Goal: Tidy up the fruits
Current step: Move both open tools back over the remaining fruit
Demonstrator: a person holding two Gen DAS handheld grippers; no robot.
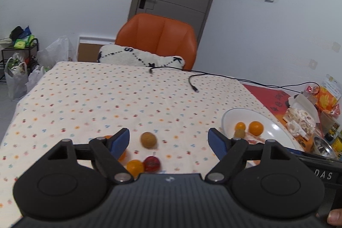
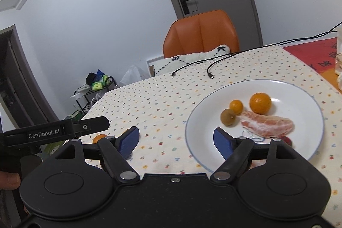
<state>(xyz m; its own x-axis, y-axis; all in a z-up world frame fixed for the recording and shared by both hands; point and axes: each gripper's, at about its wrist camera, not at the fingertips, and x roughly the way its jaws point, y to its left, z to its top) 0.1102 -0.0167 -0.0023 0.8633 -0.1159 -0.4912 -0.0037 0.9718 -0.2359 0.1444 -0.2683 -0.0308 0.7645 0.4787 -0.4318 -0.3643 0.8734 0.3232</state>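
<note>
Spread over the dining table, a cream tablecloth dotted with small coloured flowers (image 1: 106, 95) serves as the sorting ground, with an orange padded chair (image 1: 158, 37) and a grey door behind it. One landmark anchors the scene: a wide white ceramic plate with a thin blue rim (image 2: 299, 91), evidently the collecting point for the fruit.

Already on that plate lie a large round orange (image 2: 260, 103), a smaller orange kumquat-like fruit (image 2: 236, 105), a dull olive-green round fruit (image 2: 228, 117) and a peeled pink-orange citrus segment (image 2: 267, 125), the last three touching or nearly so; a dark red fruit (image 2: 286, 140) peeks out at the near rim, half hidden by the tool.

Left of the plate, loose on the cloth, wait a brownish-yellow round fruit (image 1: 148, 139), a small glossy orange fruit (image 1: 134, 167) and a red round fruit (image 1: 152, 163) touching it, with more orange partly hidden behind a finger. These appear to be the pieces not yet gathered.

The left gripper (image 1: 168, 139) hangs over that loose group, its blue-padded fingers (image 1: 119, 140) spread wide and gripping nothing, the brownish fruit lying between them in view. The right gripper (image 2: 177, 138) hovers at the plate's left rim, fingers equally wide apart and empty, one pad over the plate, one over the cloth.
</note>
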